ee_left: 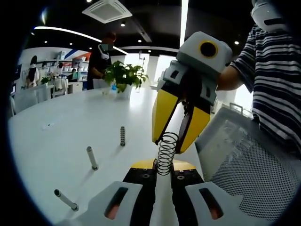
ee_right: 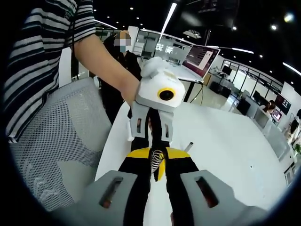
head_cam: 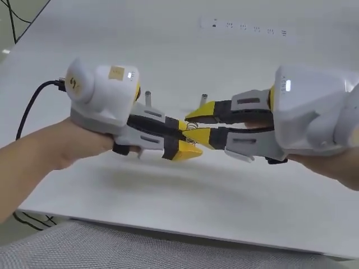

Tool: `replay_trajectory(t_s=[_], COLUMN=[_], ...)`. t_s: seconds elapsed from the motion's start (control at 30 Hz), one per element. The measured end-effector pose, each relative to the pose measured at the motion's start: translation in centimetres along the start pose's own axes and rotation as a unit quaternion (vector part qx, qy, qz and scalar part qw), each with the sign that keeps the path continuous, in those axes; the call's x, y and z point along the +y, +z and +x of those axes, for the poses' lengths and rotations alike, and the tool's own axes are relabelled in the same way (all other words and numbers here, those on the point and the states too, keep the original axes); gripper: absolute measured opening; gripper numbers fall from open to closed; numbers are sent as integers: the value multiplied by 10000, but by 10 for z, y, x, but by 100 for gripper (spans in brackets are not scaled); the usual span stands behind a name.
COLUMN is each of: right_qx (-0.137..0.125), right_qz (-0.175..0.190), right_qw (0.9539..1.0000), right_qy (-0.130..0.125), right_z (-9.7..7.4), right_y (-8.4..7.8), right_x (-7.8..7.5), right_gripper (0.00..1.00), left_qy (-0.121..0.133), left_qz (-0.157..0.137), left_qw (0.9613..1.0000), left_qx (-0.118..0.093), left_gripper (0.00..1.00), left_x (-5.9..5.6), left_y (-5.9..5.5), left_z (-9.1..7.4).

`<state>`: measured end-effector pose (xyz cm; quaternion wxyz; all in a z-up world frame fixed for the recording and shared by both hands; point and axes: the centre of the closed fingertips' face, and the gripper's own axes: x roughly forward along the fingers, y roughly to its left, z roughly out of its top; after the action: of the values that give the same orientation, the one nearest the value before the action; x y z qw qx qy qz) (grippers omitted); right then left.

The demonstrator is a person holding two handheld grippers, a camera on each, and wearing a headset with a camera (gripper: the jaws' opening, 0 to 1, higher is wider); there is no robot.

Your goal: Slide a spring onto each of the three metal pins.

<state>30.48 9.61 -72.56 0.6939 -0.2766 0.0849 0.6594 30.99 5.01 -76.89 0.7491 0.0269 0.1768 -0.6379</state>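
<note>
Midair, silvery coiled spring point(ee_left: 166, 151), pinched by left tool point(ee_left: 163, 166) and right tool point(ee_right: 158, 156) together.

Three metal pins point(ee_left: 91, 157), two bare, one spring point(ee_left: 122, 136) on the third, one spring point(ee_left: 166, 153) between two tools point(head_cam: 188, 140).

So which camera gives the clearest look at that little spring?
The left gripper view: the spring shows side-on at full length, and you can tell each coil apart. In the head view it is tiny and hard to make out. In the right gripper view it looks short and foreshortened.
</note>
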Motion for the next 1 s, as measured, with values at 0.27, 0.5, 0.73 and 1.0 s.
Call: replay_trajectory(t_s=[0.27, 0.5, 0.73, 1.0], right_qx=[-111, -72, -87, -49], right_qz=[79, -120, -147, -203], right_qw=[9999, 9999, 9999, 9998], right_qy=[17, 55, -24, -23], right_z=[2, 2, -1, -3], right_y=[4, 8, 8, 7], right_x=[5, 8, 6, 7], right_gripper=[11, 11, 11, 11], left_qy=[20, 20, 23, -1], left_qz=[78, 84, 11, -57], left_qw=[9999, 10000, 10000, 10000], left_qx=[59, 42, 36, 46], left_gripper=[8, 8, 9, 9], left_x=[-3, -5, -6, -8], left_y=[-2, -1, 0, 0], left_z=[-3, -3, -4, -3])
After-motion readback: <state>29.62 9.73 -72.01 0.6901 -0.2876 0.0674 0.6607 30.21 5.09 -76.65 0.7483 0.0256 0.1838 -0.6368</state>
